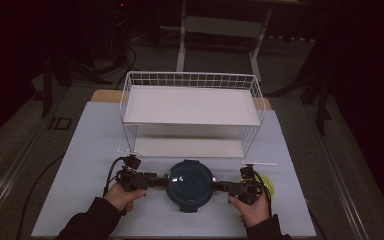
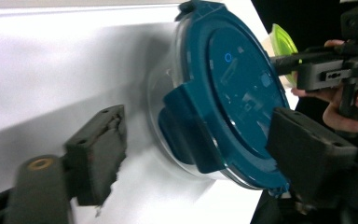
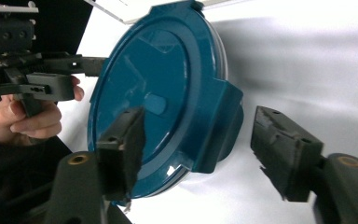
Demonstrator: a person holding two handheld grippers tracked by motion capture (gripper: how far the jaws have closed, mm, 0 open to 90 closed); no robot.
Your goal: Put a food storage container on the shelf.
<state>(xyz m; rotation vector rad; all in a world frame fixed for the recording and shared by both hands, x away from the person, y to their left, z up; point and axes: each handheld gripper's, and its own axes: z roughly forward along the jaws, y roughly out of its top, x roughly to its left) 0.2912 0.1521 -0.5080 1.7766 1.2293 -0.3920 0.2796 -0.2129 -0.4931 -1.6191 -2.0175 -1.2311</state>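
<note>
A round clear container with a dark teal clip-on lid sits on the white table near the front edge. My left gripper reaches its left side and my right gripper its right side. In the left gripper view the gripper is open, its pads standing wide on either side of a teal latch tab, one pad over the lid. In the right gripper view the gripper is open too, astride the opposite latch tab of the lid.
A white wire rack with two shelves stands just behind the container. A yellow-green lid or bowl lies by the right hand, also seen as a green rim. White table surface spreads to the left.
</note>
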